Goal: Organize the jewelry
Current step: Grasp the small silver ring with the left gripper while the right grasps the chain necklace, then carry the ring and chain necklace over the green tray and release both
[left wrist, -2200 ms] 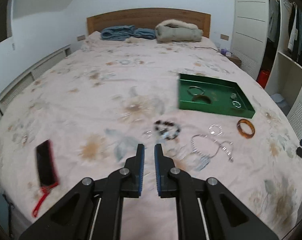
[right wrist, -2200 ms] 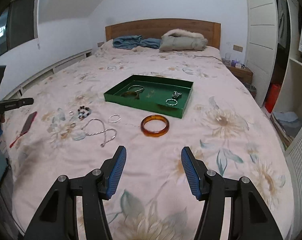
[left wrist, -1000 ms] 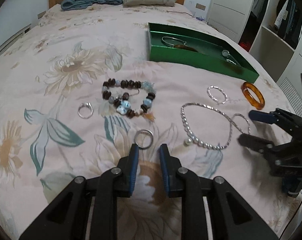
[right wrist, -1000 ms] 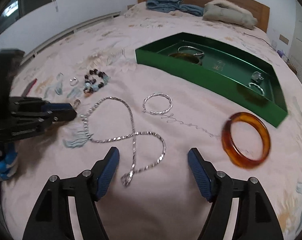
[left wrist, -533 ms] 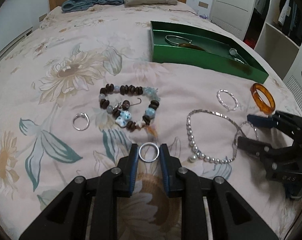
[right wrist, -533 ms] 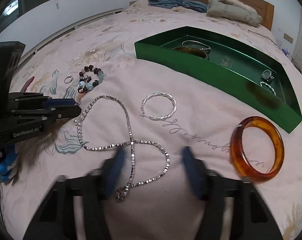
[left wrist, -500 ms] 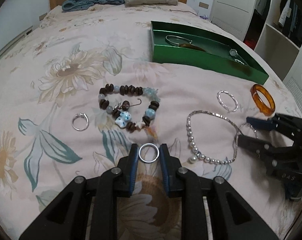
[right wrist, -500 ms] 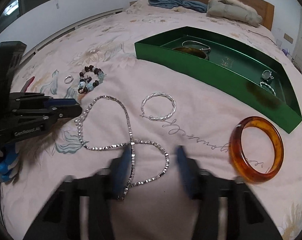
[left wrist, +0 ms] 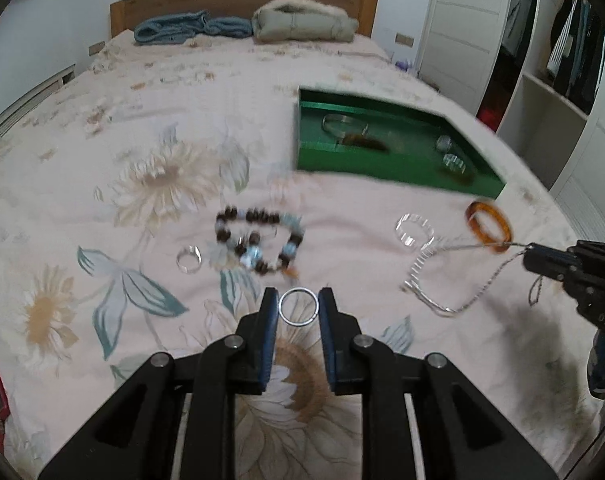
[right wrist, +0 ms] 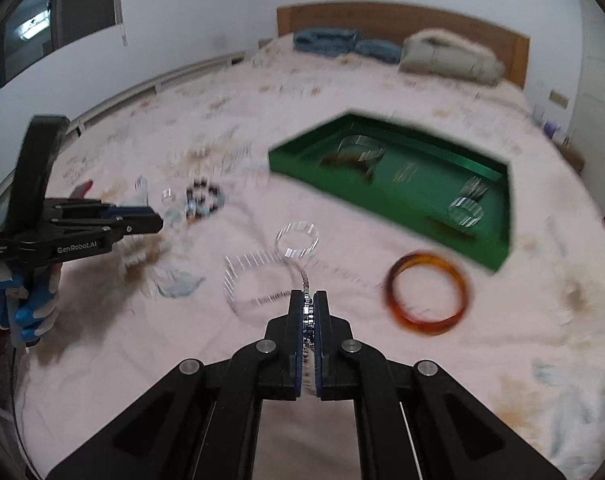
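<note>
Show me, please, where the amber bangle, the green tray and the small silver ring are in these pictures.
amber bangle point(right wrist: 427, 292): right wrist view, on its near rim.
green tray point(left wrist: 382, 168): left wrist view, on its near outer wall.
small silver ring point(left wrist: 299, 306): left wrist view, on the ring's band.

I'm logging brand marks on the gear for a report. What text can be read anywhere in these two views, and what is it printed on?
"GenRobot.AI": white lettering on the side of the left hand-held gripper, seen from the right wrist view.
White characters on the body of the right hand-held gripper, in the left wrist view: upside down and blurred, not readable.
Gold marking on the floor of the green tray: too blurred to read.
</note>
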The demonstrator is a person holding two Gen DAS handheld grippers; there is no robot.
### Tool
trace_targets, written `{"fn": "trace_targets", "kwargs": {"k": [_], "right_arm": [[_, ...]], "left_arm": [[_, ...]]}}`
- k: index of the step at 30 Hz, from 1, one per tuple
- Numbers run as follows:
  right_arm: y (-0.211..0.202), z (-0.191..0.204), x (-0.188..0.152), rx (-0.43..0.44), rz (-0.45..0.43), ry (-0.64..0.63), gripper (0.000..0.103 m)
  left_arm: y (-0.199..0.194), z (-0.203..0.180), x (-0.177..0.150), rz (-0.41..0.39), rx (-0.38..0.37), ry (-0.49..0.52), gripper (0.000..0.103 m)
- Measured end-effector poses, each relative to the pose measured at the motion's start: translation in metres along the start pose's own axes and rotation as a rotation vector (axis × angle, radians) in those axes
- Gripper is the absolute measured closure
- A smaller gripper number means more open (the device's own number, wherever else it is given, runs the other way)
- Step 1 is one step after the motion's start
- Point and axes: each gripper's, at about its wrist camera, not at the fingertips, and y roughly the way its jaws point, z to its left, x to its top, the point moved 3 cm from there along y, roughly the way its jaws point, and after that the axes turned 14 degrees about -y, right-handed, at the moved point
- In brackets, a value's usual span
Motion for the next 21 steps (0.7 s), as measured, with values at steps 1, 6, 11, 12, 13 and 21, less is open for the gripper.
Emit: {"fn": "trace_targets", "kwargs": {"k": [1,6,11,12,13,21], "right_arm": [[-0.011,-0.005,0.005,-0.019,-0.017,-0.001,0.099],[-0.052,-0.033,0.03,-0.112,-0.077,-0.002,0.099],[-0.061,-0.068,0.055,-0.19,-0.104,0.016,0.099],[-0.06,-0.074,0.059,-0.201,-0.107,0.019,0.099],[-0.057,-0.081,0.067,-0.213,-0.112,0.023,0.099],[-0.015,-0.135,0.132,-0.268,-0.162,0.08,0.099]], "left_arm": [[-0.006,-0.003,0.004,-0.01,-0.011,-0.002,0.084],[-0.022,-0.021,0.027,-0.044,-0.04,0.009,0.084],[-0.02,-0.043,0.052,-0.061,-0.063,0.018,0.084],[-0.016,-0.048,0.059,-0.06,-0.068,0.019,0.084],[-0.011,-0.054,0.067,-0.055,-0.074,0.015,0.084],[0.046,-0.114,0.13,-0.023,-0.119,0.011,0.084]]}}
